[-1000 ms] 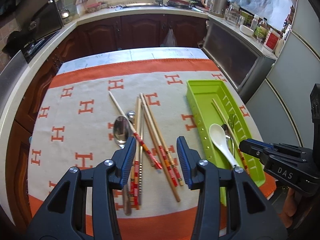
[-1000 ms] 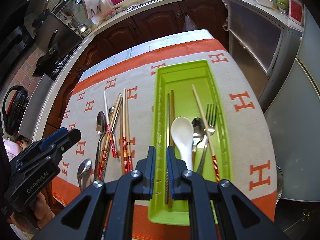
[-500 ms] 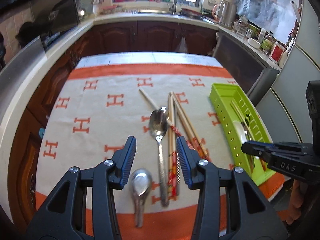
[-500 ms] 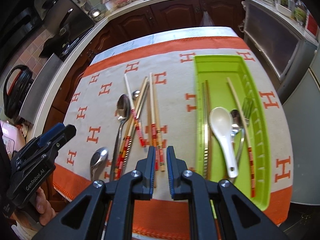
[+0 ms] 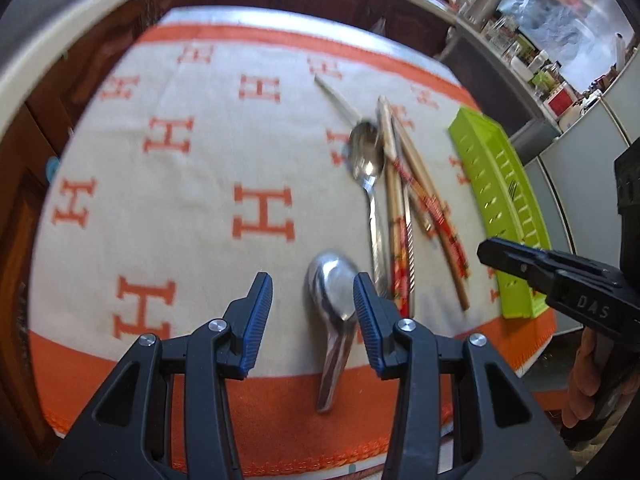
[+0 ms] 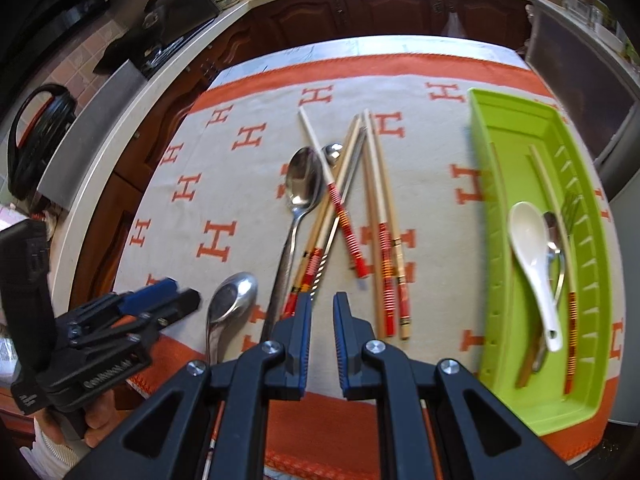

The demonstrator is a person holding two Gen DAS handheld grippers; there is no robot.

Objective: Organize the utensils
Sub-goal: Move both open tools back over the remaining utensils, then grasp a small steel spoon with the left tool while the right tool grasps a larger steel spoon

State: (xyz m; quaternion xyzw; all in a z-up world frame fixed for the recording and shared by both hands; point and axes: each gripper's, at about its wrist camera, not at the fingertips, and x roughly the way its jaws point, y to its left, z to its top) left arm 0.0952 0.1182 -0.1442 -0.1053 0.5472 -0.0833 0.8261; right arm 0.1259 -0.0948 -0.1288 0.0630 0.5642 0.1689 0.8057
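Kitchen table, orange-patterned cloth: the left tool, spread wide, has swung down from the chopsticks to the short steel spoon, whose bowl lies just inside its right finger. Next: straddle, then clamp. Right tool, narrowly parted, hovers empty; tray to its right.

Left of the short steel spoon the surface cloth is bare: free approach. Its right side is tight: long spoon and chopstick pile just beside. Green tray walls the far right; right gripper hangs above the chopstick ends.
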